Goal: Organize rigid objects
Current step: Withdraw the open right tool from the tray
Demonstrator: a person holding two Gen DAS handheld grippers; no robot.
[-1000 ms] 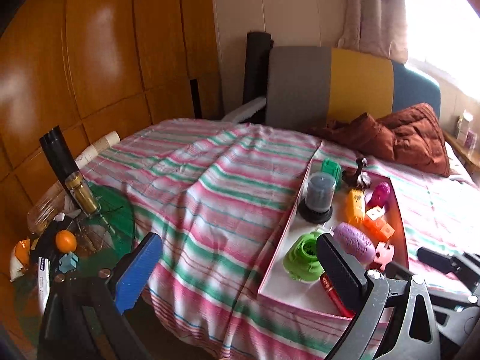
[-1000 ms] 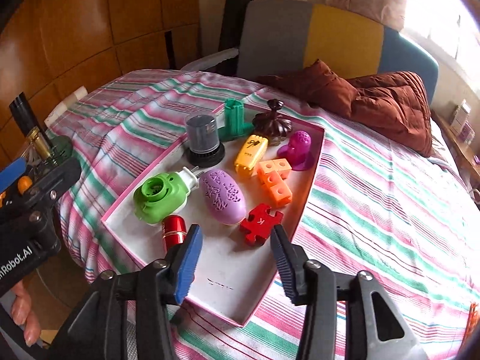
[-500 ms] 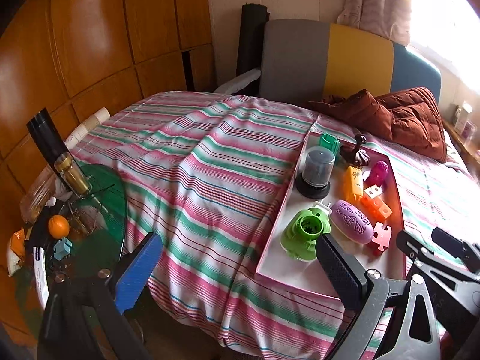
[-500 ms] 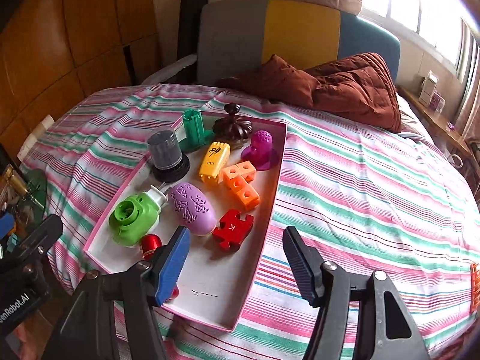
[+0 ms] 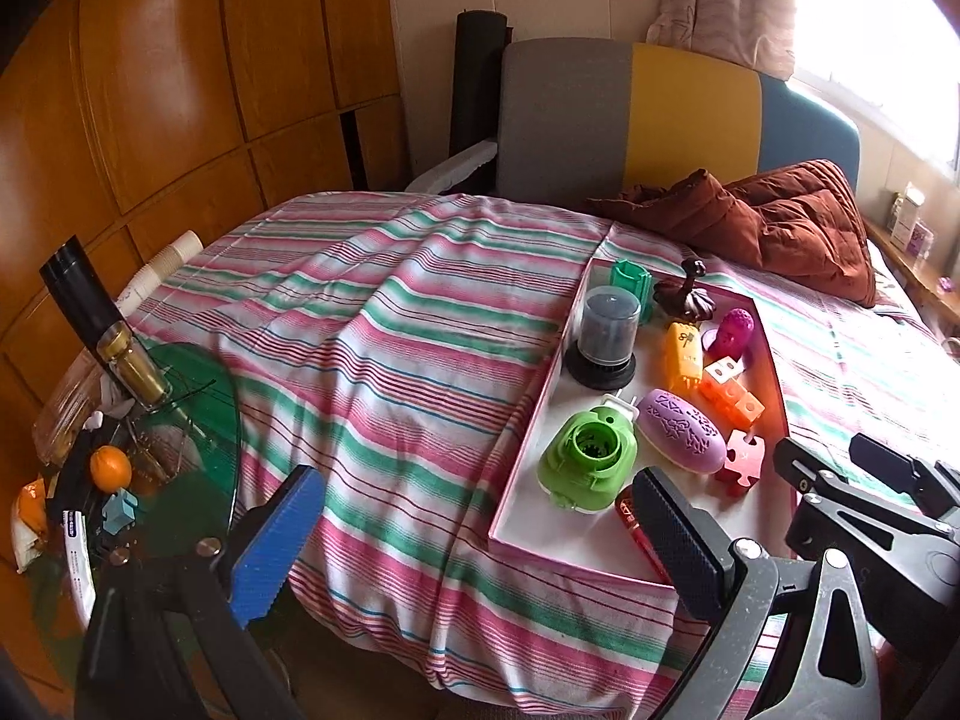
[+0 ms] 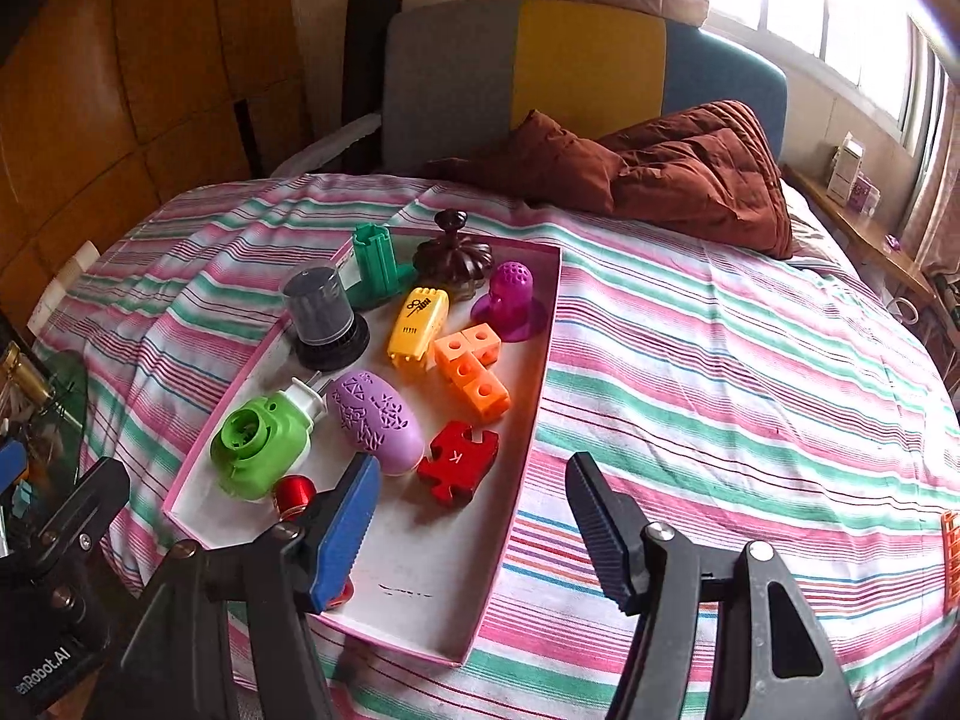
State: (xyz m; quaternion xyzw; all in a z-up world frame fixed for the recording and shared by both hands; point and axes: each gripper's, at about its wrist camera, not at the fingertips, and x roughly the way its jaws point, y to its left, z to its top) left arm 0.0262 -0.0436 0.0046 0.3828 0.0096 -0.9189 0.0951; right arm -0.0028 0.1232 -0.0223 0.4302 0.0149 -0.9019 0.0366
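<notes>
Two hand-held grippers (image 6: 474,516) – tray (image 6: 420,600) below, wide apart

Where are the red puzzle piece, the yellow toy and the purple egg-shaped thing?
red puzzle piece (image 6: 457,461): right wrist view, its flat top.
yellow toy (image 6: 418,320): right wrist view, its upper face.
purple egg-shaped thing (image 6: 375,420): right wrist view, its patterned top.

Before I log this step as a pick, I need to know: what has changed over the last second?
Only the right hand-held gripper changed: its jaws spread wider, with nothing between them, above the near end of the tray. Nothing was picked up or released. The left hand-held gripper is open and empty as before, and the toys, such as the red puzzle piece, lie where they were.
</notes>
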